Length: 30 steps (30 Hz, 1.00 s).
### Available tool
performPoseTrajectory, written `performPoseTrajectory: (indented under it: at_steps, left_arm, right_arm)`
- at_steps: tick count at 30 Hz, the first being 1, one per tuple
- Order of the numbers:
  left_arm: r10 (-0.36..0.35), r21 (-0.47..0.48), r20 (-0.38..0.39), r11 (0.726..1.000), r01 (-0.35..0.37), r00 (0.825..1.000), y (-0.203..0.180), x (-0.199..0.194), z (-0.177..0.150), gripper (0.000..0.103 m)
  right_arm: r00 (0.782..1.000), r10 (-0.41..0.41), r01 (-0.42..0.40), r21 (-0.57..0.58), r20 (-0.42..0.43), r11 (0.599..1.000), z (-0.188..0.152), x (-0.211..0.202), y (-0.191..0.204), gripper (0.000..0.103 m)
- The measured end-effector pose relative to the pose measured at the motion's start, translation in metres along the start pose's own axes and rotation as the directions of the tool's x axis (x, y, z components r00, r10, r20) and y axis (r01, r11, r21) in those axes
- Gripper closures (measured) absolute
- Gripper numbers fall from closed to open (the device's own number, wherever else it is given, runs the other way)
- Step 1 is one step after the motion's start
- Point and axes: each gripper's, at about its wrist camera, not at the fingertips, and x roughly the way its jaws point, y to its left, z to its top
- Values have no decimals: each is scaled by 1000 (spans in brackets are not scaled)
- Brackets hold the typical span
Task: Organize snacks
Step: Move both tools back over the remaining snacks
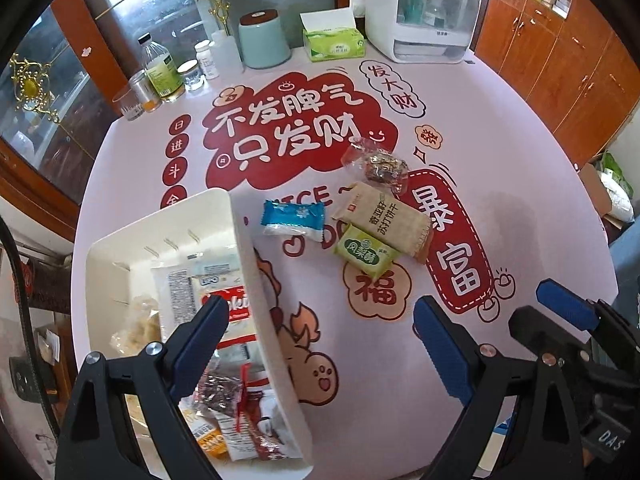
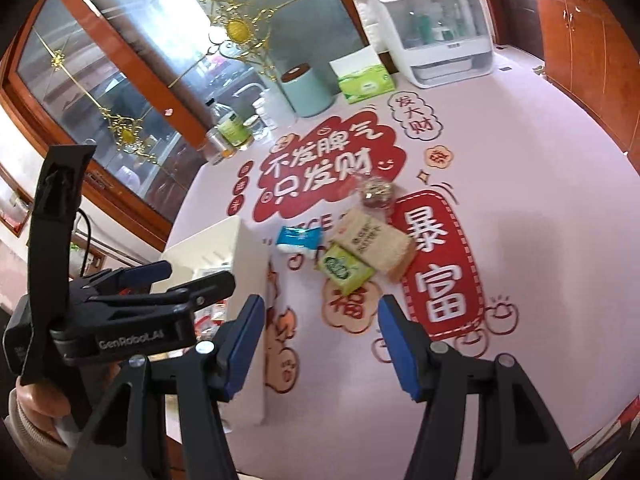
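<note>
1. Your left hand-held gripper [image 1: 320, 340] hangs with its jaws apart and nothing between them. It straddles the near wall of the white bin [image 1: 256, 280], one finger over the contents and one over bare worktop [image 1: 500, 120]. To my eye that suits steadying the bin more than picking.
2. Your right hand-held gripper [image 2: 320, 344] is also parted and empty, aimed down at the open worktop just short of the loose snacks. The gap looks wide enough for a small packet.
3. The bin sits to the left of both grippers and already holds several packets, so the sorting seems partly done.
4. Four snacks lie ahead of the right gripper, clustered together:
   - the green packet [image 2: 344, 268] is nearest;
   - the tan cracker pack [image 2: 376, 244] is touching it behind;
   - the blue sweet [image 2: 300, 240] is to the left, closest to the bin;
   - the clear-wrapped bar [image 2: 376, 194] is farthest away.
5. The green packet partly overlaps the tan one, so taking it first probably avoids dragging its neighbour.
6. The bottles, tissue box and white cabinet stand well beyond, out of your way.
</note>
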Motion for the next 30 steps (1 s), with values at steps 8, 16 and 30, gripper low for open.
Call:
performPoseTrajectory:
  at_steps: [8,16,30]
  left_arm:
    - [29,-49,-33,998,-30,999,-24,22,4,10]
    - [53,-123,-42,991,-58,998,-41,43,7,10]
    - [-13,-276,-128,961,-23,992,-36,132,19,10]
  right_arm:
    - [999,-3,3,-14,-36,1000,12,11,-37,43]
    - [999,2,-6,-83,-46,997,36,23,-75,43]
    - [997,4,-17,-178,-74,984,102,91,-110,42]
